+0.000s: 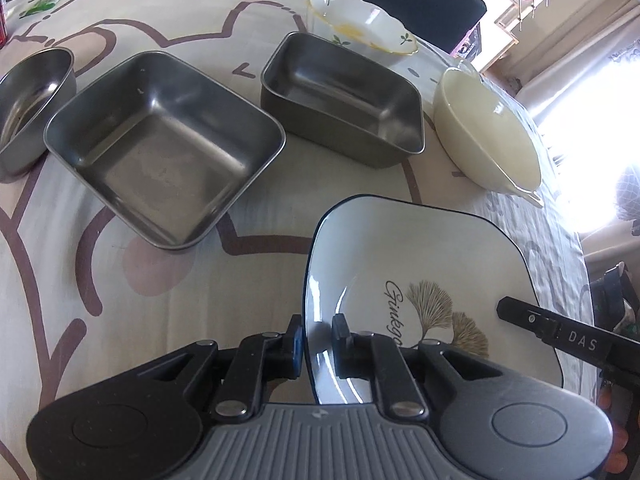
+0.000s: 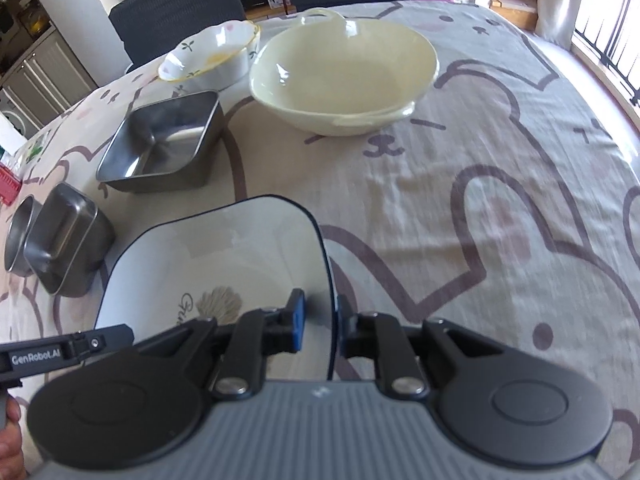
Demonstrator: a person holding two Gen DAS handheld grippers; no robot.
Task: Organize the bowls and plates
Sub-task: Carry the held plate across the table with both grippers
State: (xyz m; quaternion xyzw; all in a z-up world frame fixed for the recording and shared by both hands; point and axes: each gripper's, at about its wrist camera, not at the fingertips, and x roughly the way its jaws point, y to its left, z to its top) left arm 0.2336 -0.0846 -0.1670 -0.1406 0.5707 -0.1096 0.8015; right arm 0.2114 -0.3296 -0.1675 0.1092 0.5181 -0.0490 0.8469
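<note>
- Nearest both cameras, a white square plate point(image 1: 420, 264) with a dark rim and a ginkgo print sits between the two grippers, low over the tablecloth point(image 1: 100, 280); whether it touches the cloth cannot be told.
- Left gripper point(image 1: 318, 340) pinches the plate's left rim, one pad outside the edge and one inside, jaws nearly together.
- Right gripper point(image 2: 320, 322) pinches the opposite rim the same way, jaws narrow with the plate's edge between the pads.
- Each gripper's black arm shows at the edge of the other's view, over the plate.
- Beyond the plate, to its left, stands a square steel pan point(image 1: 164, 148), empty.
- Just beside that pan, at the far left, a round steel bowl point(image 1: 32, 104) touches or nearly touches it.
- Farther back, a second steel pan point(image 1: 344, 96) stands apart from the first.
- Right of it, a cream bowl point(image 1: 488, 132) with two handles rests on the cloth, near the table's edge in the left view.
- Farthest, a small white scalloped dish point(image 1: 360, 24) with leaf sprigs and a yellow rim sits behind the second pan.
- Dark chairs point(image 2: 176, 20) stand past the table's far edge.
</note>
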